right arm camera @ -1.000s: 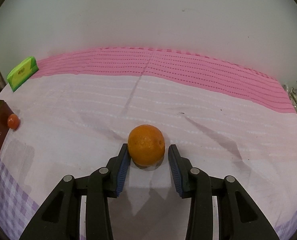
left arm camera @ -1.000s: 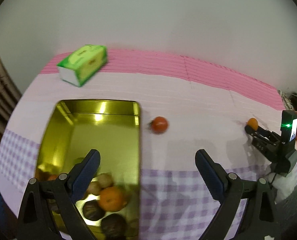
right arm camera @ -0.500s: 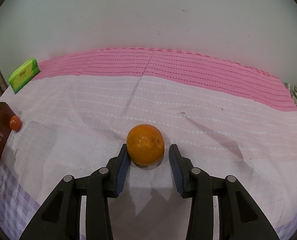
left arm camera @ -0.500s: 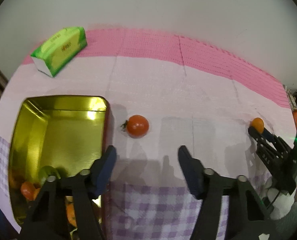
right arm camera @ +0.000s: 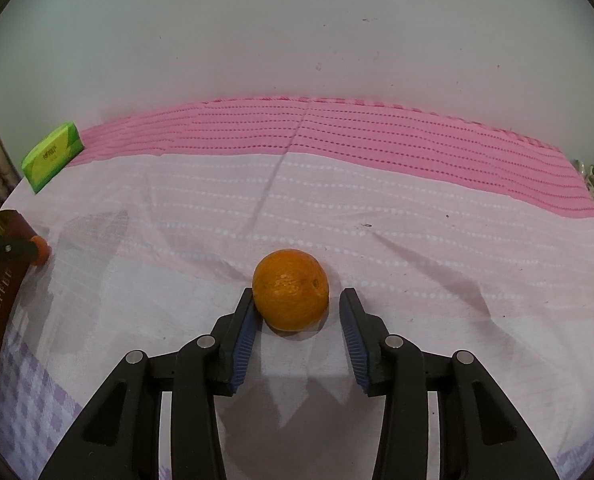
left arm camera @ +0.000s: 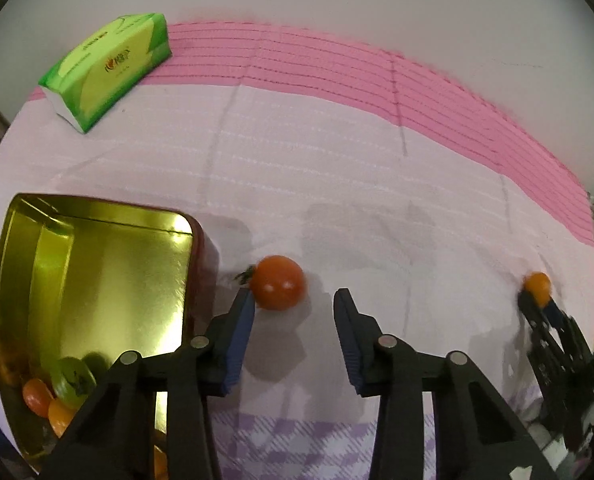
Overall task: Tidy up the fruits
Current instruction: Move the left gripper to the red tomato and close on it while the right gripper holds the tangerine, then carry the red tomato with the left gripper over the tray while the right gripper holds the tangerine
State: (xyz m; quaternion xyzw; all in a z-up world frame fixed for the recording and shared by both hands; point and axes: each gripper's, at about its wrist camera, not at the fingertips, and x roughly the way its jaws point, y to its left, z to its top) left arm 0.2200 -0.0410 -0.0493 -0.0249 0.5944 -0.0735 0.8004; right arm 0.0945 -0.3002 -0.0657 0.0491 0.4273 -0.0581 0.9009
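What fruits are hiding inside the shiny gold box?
Inside the gold tin, at its near end, lie a green fruit and a few small orange ones. The left tool covers that corner, so more may hide beneath. The rest of the tin is bare.

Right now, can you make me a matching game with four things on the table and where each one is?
Things:
1. orange
2. small red tomato
3. green tissue pack
4. green fruit

Places:
A. inside the gold tin
B. at the back by the pink stripe
C. between the right hand-held gripper's fingers
D. just outside the tin, at the left hand-held gripper's fingertip

Pairs: 1-C, 2-D, 3-B, 4-A
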